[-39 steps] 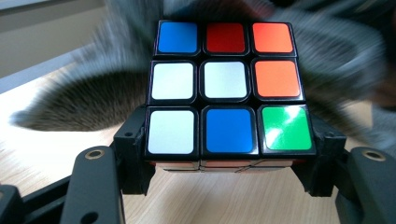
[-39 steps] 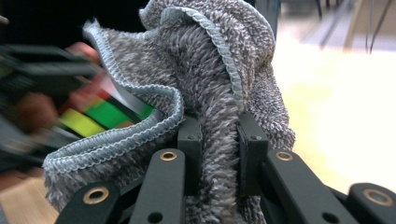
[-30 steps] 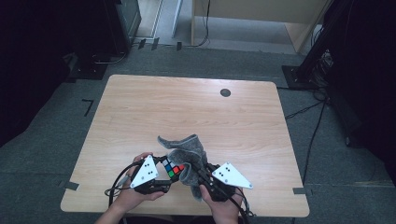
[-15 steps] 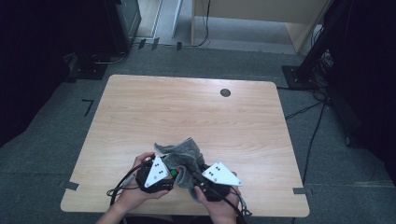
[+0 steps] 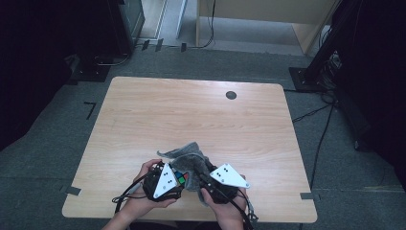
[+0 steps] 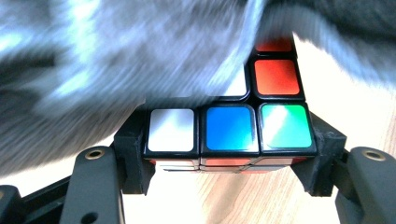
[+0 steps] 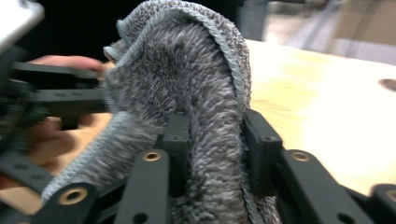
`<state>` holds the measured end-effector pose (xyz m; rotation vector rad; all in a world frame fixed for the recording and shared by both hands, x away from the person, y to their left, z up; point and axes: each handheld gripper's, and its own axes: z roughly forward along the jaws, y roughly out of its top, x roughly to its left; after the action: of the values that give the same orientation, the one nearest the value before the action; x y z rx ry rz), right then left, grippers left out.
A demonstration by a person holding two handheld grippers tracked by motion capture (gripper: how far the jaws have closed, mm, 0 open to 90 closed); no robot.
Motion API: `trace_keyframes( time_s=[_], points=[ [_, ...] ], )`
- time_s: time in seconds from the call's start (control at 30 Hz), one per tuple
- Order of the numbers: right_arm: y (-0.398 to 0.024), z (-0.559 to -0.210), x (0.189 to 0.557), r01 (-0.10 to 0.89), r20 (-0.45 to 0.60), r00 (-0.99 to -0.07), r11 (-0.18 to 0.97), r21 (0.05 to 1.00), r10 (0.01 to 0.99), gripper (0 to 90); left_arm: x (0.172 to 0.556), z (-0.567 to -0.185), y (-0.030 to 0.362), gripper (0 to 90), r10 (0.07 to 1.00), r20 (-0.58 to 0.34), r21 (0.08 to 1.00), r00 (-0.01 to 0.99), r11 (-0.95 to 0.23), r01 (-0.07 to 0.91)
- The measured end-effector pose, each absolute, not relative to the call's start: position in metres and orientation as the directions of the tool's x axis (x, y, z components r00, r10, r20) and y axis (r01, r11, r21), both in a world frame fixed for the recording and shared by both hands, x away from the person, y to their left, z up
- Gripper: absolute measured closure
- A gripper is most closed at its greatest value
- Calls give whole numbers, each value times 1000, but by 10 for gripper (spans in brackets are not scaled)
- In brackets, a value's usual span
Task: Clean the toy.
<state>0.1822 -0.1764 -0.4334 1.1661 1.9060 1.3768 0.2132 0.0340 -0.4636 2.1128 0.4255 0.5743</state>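
Grey cloth (image 6: 140,51) blurs over puzzle cube (image 6: 229,128)

In the left gripper view the cloth is smeared by motion and hides most of the cube's top face; the right gripper view's lower edge cuts off the cloth's folds.

We get high cam looking down on wooden table (image 5: 201,120); both gripper cams close-up, sharing fuzzy grey cloth (image 7: 196,93).
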Motion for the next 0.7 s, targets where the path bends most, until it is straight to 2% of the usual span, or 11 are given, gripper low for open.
trace_keyframes(
  time_s=[0.1,0.17,0.27,0.3,0.37,0.47,0.53,0.7],
  points=[
    [-169,-434,175,316,70,-537,123,941,840,677,212,-465,30,341,490,248,822,836,-563,85],
    [-157,-434,169,273,12,-563,172,946,826,646,211,-466,29,341,486,248,819,838,-567,86],
    [-149,-436,166,244,-64,-537,228,943,841,614,211,-462,34,342,474,213,839,854,-537,89],
    [-154,-437,169,249,-42,-536,205,946,843,615,212,-462,35,342,473,212,840,855,-535,88],
    [-164,-435,174,279,35,-548,143,950,836,672,212,-462,36,342,473,215,843,855,-532,83],
    [-178,-429,176,285,50,-516,117,951,855,726,214,-462,42,342,468,184,870,864,-487,79],
    [-186,-426,177,283,95,-526,68,957,845,740,215,-461,44,342,465,164,884,870,-460,79],
    [-184,-436,182,342,186,-582,31,939,792,760,213,-459,49,342,443,155,903,883,-426,55]
  ],
)
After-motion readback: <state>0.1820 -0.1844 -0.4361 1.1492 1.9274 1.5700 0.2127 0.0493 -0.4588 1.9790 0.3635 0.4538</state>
